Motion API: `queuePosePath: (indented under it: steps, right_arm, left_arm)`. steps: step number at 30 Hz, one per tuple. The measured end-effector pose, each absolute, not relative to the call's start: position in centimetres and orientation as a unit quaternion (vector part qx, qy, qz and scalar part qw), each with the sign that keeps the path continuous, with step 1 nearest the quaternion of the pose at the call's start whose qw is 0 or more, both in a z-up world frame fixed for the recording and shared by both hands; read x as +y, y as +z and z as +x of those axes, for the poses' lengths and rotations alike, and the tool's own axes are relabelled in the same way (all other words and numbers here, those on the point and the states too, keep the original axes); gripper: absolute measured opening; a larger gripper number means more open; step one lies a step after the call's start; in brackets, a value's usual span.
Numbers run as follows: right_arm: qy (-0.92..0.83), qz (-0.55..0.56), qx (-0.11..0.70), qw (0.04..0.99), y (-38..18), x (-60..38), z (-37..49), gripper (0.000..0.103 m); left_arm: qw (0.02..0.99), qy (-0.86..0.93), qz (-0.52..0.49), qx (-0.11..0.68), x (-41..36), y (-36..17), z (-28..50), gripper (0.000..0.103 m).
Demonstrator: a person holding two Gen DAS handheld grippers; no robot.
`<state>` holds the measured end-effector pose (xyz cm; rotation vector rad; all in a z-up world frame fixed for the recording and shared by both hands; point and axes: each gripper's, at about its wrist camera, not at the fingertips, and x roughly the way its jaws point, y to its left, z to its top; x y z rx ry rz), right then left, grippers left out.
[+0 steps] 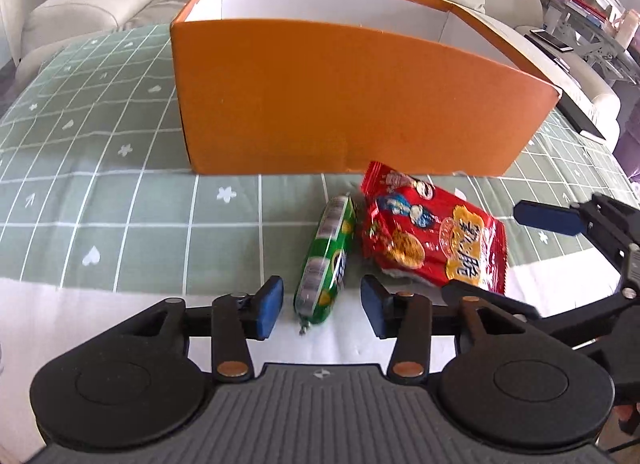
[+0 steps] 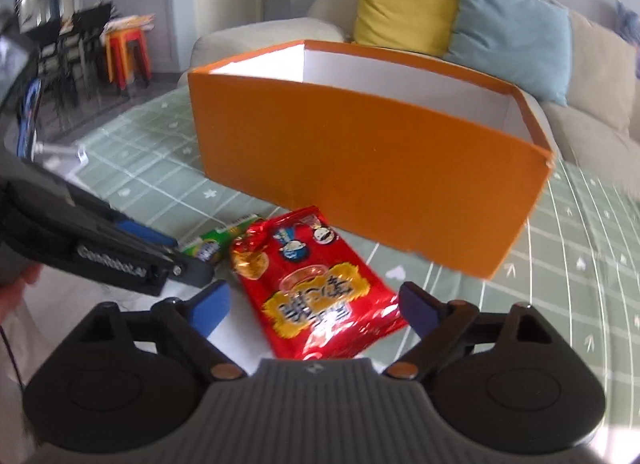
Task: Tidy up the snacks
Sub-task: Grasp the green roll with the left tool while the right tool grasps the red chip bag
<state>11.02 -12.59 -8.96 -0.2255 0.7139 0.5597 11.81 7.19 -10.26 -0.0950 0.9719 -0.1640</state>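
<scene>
A green-wrapped sausage stick (image 1: 328,256) lies on the green checked tablecloth (image 1: 120,192), and its near end sits between the blue pads of my left gripper (image 1: 322,306). Those pads stand apart from the wrapper, so the gripper is open. Right beside the stick lies a red snack bag (image 2: 316,288), just in front of an orange box (image 2: 360,152) with a white inside. My right gripper (image 2: 314,312) is open and straddles the near end of the bag. The bag (image 1: 432,236) and the box (image 1: 340,96) also show in the left wrist view.
A cream sofa (image 2: 256,36) with a yellow cushion (image 2: 404,4) and a blue cushion (image 2: 512,32) stands behind the box. Stacked red and orange stools (image 2: 128,52) are far left. A low side table (image 1: 552,40) with clutter is far right.
</scene>
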Motion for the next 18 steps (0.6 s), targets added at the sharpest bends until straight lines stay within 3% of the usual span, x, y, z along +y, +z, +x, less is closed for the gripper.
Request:
queuePosePath:
  steps: [6,14,18]
  right_arm:
    - [0.310,-0.153,0.339,0.875,-10.0,-11.9,13.4,0.097]
    - [0.348,-0.127,0.373,0.851,-10.7,-11.1,16.2,0.097]
    - [0.331,-0.111,0.393,0.850,-11.2,-10.9,16.2,0.086]
  left_arm:
    - [0.882,-0.083,-0.037,0.462,7.1,-10.2,13.2,0.057]
    - [0.884,-0.095,-0.032,0.457,7.3,-10.7,13.6,0.057]
    - [0.886,-0.093,-0.032,0.453,7.4,-10.8,13.8,0.057]
